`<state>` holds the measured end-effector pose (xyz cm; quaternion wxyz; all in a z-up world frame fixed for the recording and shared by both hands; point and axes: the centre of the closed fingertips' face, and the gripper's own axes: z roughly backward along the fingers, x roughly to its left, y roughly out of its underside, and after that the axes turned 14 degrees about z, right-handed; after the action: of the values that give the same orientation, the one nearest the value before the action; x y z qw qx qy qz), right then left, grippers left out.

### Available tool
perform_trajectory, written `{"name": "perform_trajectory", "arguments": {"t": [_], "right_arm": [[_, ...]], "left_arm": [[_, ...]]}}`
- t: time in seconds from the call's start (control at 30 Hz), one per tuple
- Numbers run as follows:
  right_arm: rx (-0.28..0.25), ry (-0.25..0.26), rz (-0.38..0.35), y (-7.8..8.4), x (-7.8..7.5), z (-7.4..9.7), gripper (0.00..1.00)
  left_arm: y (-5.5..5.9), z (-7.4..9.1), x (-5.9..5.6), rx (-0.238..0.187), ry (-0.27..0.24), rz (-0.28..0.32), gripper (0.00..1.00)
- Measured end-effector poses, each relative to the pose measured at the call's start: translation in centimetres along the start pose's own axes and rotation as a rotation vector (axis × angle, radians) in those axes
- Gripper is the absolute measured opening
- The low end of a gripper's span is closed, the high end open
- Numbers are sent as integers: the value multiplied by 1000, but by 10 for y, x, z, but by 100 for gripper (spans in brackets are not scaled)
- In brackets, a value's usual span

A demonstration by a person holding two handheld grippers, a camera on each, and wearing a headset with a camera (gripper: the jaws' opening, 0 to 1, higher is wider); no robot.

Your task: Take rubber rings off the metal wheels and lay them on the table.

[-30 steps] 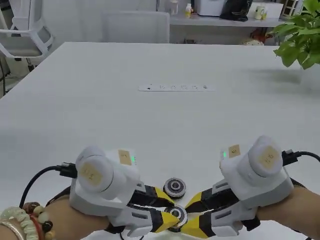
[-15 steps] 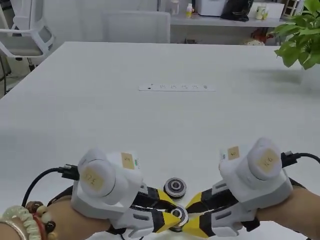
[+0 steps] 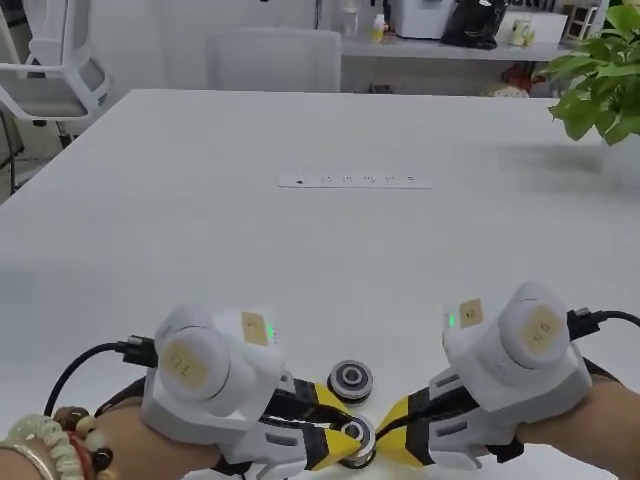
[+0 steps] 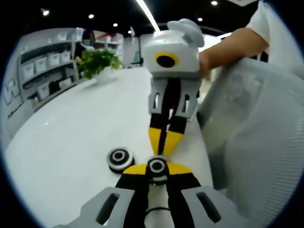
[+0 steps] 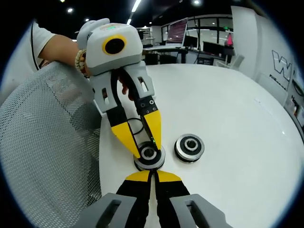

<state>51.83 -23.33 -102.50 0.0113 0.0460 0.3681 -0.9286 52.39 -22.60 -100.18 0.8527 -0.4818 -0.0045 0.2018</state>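
Observation:
A metal wheel (image 3: 352, 436) with a black rubber ring around it sits at the table's near edge, between my two grippers. The left gripper (image 3: 335, 440) is shut on it, one yellow finger on each side; the wheel (image 4: 156, 166) rests at its tips. From the opposite side the right gripper (image 3: 378, 440) has its jaws pressed together, and their tips (image 5: 152, 175) pinch the ring on the near rim of the wheel (image 5: 149, 156). A second ringed wheel (image 3: 351, 378) lies flat and free just beyond, also seen as the second wheel (image 5: 190, 147) in the right gripper view.
The white table (image 3: 320, 250) stretches far ahead, with a flush socket strip (image 3: 352, 181) in its middle. A potted plant (image 3: 600, 80) stands at the far right. Chairs (image 3: 272, 55) line the far side. A mesh chair back (image 5: 42, 142) is close behind the grippers.
Both grippers stay at the same wheel, the left one drawn slightly nearer. The head camera has tipped a little, shifting the picture.

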Motion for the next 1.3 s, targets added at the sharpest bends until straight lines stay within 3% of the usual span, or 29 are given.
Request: {"name": "perform_trajectory", "arguments": {"t": [0.13,0.3,0.5,0.63,0.67,0.73,1.3], "right_arm": [[6,3,-29,0,-2,-1,0],[26,11,-231,3,-7,-2,0],[-25,5,-382,1,-12,4,0],[-101,-14,-472,-10,-14,9,0],[-77,-16,-480,-6,-14,10,0],[-98,-22,-496,-9,-13,10,0],[-126,-35,-502,-19,-9,12,0]], "left_arm": [[0,0,0,0,-2,1,14],[0,0,1,0,-9,-6,14],[0,0,1,0,-11,-6,14],[0,0,1,-1,-10,-6,14],[0,0,1,-1,-10,-5,14],[0,0,1,-1,-9,-5,14],[0,0,2,3,-17,-4,13]]}}
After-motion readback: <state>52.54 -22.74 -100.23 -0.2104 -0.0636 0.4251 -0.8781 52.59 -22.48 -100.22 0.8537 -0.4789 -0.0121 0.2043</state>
